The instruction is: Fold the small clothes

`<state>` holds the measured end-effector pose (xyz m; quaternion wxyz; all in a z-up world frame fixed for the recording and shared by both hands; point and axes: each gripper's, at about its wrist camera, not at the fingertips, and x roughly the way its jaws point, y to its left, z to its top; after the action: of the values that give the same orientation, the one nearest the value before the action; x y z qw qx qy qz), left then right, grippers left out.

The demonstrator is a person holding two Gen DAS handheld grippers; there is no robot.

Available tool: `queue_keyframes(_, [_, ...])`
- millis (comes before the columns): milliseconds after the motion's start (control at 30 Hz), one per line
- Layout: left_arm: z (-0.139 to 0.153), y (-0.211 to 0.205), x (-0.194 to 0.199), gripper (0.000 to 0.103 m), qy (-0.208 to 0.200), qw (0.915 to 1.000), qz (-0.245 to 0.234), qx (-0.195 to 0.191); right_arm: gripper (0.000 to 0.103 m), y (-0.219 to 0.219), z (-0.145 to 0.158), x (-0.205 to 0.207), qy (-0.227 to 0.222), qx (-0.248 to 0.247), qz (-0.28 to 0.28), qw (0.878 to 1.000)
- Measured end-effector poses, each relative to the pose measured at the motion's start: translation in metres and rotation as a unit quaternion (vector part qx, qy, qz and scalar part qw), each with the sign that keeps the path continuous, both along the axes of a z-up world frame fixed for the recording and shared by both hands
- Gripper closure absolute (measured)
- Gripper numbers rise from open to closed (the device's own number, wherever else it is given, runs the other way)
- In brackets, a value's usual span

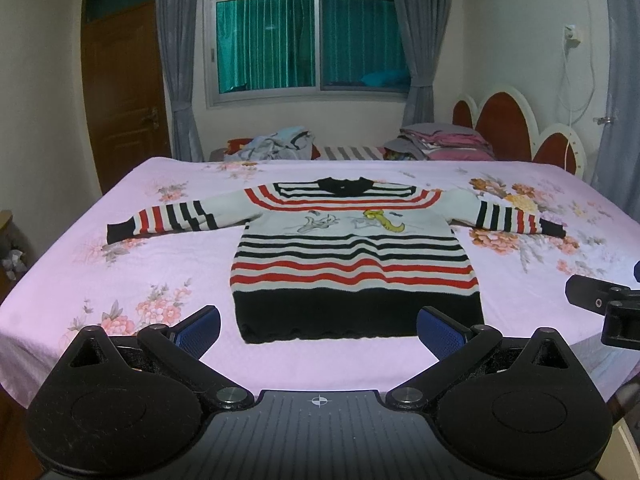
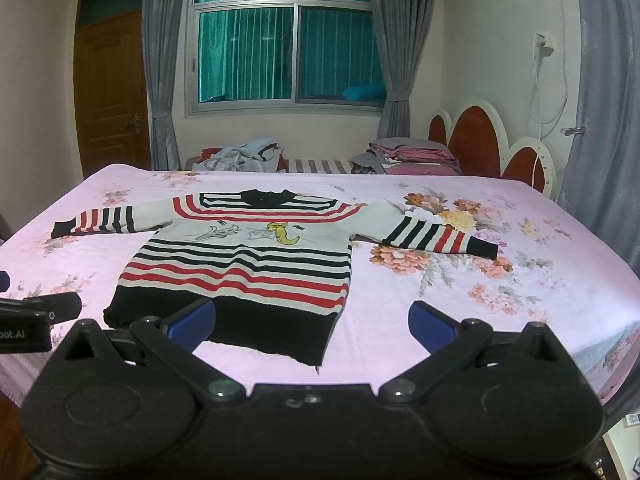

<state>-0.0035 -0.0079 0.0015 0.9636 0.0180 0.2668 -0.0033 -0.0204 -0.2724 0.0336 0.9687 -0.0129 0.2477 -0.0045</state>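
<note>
A small striped sweater [image 1: 352, 248] in white, red and black, with a cartoon print on the chest, lies flat and face up on the pink floral bed sheet [image 1: 160, 272], both sleeves spread out to the sides. It also shows in the right wrist view [image 2: 240, 264]. My left gripper [image 1: 318, 330] is open and empty, held just short of the sweater's black hem. My right gripper [image 2: 312, 324] is open and empty, near the hem's right corner. Each gripper's edge shows in the other's view.
A heap of loose clothes [image 1: 276, 142] and a stack of folded bedding [image 1: 444, 140] lie at the far edge of the bed. A red and white headboard [image 1: 508, 124] stands at the right. A door [image 1: 124, 92] and curtained window [image 1: 304, 40] are behind.
</note>
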Motion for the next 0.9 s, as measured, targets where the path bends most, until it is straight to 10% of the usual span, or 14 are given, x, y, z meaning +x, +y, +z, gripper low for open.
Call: queue_keyframes(900, [-0.003, 0.017, 0.023, 0.000, 0.022, 0.9996, 0.013, -0.009, 0.000, 0.003, -0.010, 0.015, 0.011, 0.007, 0.001, 1.000])
